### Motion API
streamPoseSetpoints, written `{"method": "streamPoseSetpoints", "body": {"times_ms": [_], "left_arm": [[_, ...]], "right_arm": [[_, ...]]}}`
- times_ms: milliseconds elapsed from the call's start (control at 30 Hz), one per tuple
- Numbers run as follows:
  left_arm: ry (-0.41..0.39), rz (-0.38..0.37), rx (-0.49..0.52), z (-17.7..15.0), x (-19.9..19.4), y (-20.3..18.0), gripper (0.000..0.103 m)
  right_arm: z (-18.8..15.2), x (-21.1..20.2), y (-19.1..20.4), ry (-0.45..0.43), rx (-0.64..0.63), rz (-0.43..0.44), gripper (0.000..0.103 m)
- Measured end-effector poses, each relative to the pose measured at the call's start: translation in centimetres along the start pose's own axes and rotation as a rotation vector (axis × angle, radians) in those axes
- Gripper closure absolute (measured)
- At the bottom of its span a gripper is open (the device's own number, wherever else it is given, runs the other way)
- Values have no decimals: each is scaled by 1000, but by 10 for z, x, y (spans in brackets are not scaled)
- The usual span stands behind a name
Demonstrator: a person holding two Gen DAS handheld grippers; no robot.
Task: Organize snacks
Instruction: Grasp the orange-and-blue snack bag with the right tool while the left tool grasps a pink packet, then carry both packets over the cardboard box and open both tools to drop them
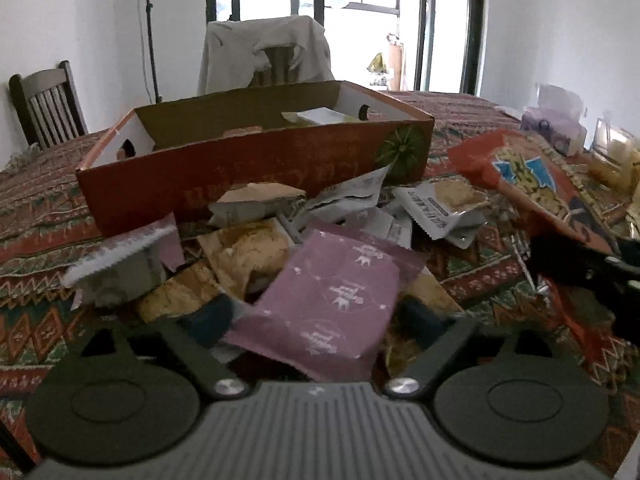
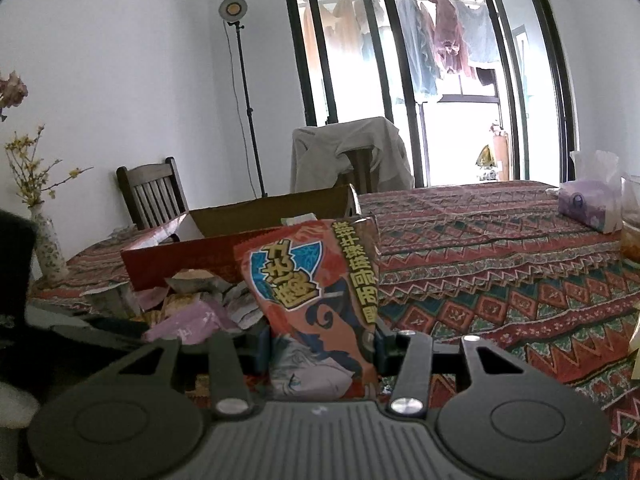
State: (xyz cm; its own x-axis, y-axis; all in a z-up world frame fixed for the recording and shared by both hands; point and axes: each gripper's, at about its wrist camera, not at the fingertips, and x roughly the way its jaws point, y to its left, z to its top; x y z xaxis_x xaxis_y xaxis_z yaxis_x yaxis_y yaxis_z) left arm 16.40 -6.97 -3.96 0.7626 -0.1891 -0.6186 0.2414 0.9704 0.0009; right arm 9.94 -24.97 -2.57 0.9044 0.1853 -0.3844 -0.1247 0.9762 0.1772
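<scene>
Purple packet sits on top of the snack pile, btwn my left tongs, which stand wide w/ pads apart from it. Risk: it's flat & slick, so closing could skid it or drag a neighbour along. Its long axis runs away from me, twd the cardboard box just beyond on the worktop. My right tongs are narrow, clamped on the red snack bag, held upright, top leaning left; it's floppy, may sag.
</scene>
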Motion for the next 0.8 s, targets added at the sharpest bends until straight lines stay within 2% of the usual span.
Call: {"method": "streamPoseSetpoints", "body": {"times_ms": [33, 67, 100, 200, 400, 567, 800], "left_arm": [[-5, -12, -2, -1, -3, 0, 30], [-11, -27, -6, -1, -6, 1, 38], [-16, -41, -6, -2, -8, 1, 41], [-66, 3, 17, -8, -18, -3, 41], [-156, -4, -4, -3, -46, -2, 41], [-235, 6, -16, 15, -66, 3, 41], [-308, 47, -64, 50, -71, 23, 41]], "right_arm": [[1, 0, -1, 1, 2, 0, 57], [2, 0, -1, 2, 4, 0, 57], [1, 0, -1, 2, 4, 0, 57], [1, -1, 0, 2, 2, 2, 57], [1, -1, 0, -3, -3, 4, 57], [11, 2, 7, -24, -32, 14, 57], [46, 13, 18, -85, -74, 30, 57]]}}
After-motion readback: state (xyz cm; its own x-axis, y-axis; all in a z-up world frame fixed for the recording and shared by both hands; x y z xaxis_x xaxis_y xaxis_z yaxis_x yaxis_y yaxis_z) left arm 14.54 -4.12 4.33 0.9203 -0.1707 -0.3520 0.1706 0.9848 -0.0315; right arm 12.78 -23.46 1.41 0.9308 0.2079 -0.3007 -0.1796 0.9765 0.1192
